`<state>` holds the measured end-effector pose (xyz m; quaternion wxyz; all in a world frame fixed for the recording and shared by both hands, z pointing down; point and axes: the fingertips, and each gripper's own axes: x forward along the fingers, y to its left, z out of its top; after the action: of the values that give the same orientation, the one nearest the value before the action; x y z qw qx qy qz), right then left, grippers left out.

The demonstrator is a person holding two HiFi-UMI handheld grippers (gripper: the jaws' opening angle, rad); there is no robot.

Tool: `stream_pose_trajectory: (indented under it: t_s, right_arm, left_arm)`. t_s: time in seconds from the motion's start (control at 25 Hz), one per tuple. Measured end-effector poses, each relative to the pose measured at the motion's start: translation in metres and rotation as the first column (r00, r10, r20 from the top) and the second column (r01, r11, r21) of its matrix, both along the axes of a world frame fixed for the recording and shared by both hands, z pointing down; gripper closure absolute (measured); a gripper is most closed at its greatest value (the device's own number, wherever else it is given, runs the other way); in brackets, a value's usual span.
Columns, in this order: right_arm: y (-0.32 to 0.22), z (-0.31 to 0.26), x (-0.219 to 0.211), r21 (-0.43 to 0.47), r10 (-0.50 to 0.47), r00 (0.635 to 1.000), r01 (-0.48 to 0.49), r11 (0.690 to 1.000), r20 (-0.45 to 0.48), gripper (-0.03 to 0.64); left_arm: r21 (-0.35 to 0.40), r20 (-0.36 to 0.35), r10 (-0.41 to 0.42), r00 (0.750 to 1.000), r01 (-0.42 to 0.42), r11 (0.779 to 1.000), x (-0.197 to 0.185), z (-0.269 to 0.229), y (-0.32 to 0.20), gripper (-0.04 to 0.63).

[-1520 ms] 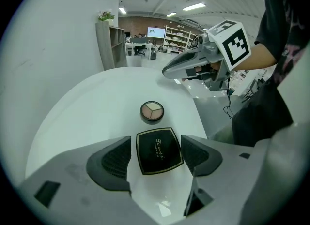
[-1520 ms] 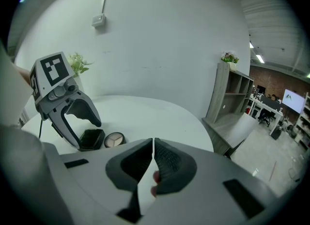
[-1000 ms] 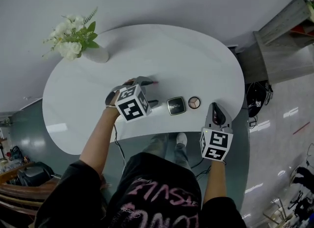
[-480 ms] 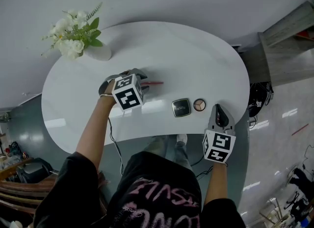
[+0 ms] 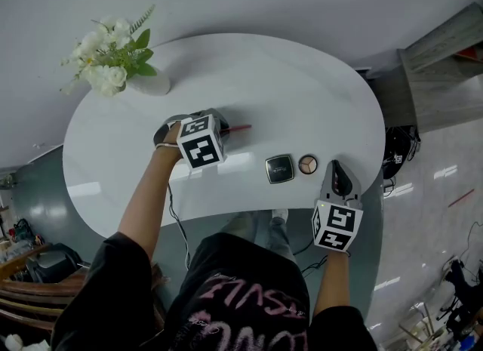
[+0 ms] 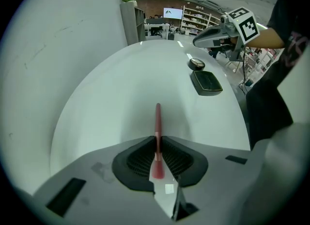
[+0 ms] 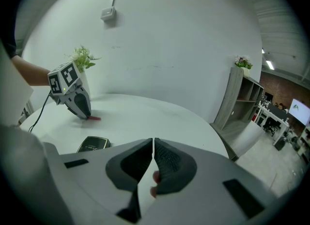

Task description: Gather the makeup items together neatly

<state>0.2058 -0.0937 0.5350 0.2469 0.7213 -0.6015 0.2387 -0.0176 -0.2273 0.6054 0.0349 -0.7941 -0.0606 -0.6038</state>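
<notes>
At the far left of the glossy white rounded surface [image 5: 287, 78] stands a white vase of white flowers with green leaves [image 5: 113, 63], which is no part of the job. Next along, the left tool [image 5: 222, 126] points steeply down. Its jaws have just been closing on a slim red makeup stick [image 6: 157, 120], and the ribbed pads look pinched on one end of it. The rest of the stick reaches out beyond the tips, low over the surface. The step in hand looks like the pick-up of the stray piece.

The stick lies well apart from a black square compact with a shiny lid [image 5: 280, 168]. That compact sits just beside a small round compact showing beige shades [image 5: 308, 164], and the two already make a pair near the front edge. At the right, the right tool [image 5: 337, 167] hangs near the round compact, its jaws together with nothing between them.

As I judge it, the next move calls for a pinch firm enough that the thin stick does not swivel. Then it needs a carry rightward and a set-down just beside the square compact, in line with it and without knocking it.

Count: one vase of flowers, one stick, one square compact and one round compact, so three makeup items; two tools
</notes>
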Motion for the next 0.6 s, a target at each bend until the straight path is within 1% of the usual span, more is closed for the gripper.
stream_pose_trajectory:
  t_s: [0.12, 0.24, 0.36, 0.44, 0.48, 0.56, 0.6]
  right_arm:
    - [-0.001, 0.001, 0.000, 0.000, -0.002, 1.000, 0.002, 1.000, 0.003, 0.548]
    - [-0.002, 0.001, -0.001, 0.004, -0.010, 1.000, 0.010, 1.000, 0.006, 0.548]
    - [-0.003, 0.001, -0.003, 0.011, -0.024, 1.000, 0.024, 1.000, 0.011, 0.548]
    - [-0.004, -0.001, -0.004, 0.017, -0.036, 0.999, 0.036, 0.999, 0.014, 0.548]
    - [-0.005, -0.002, -0.005, 0.021, -0.043, 0.999, 0.043, 0.999, 0.015, 0.548]
    - [-0.007, -0.004, -0.008, 0.029, -0.061, 0.998, 0.060, 0.998, 0.016, 0.548]
    - [-0.008, -0.005, -0.010, 0.033, -0.070, 0.997, 0.070, 0.997, 0.017, 0.548]
  left_arm:
    - [-0.005, -0.008, -0.029, 1.000, 0.029, 1.000, 0.000, 0.000, -0.001, 0.543]
    - [-0.023, -0.015, -0.102, 0.995, 0.102, 0.995, 0.000, -0.001, -0.001, 0.543]
    - [-0.034, -0.032, -0.186, 0.982, 0.185, 0.982, -0.001, -0.005, 0.004, 0.543]
    - [-0.032, -0.046, -0.258, 0.965, 0.256, 0.966, -0.002, -0.008, 0.006, 0.543]
    - [-0.035, -0.055, -0.298, 0.953, 0.296, 0.954, -0.002, -0.010, 0.008, 0.543]
    - [-0.045, -0.072, -0.384, 0.921, 0.381, 0.923, -0.004, -0.014, 0.013, 0.543]
    - [-0.052, -0.078, -0.429, 0.900, 0.426, 0.903, -0.004, -0.016, 0.017, 0.543]
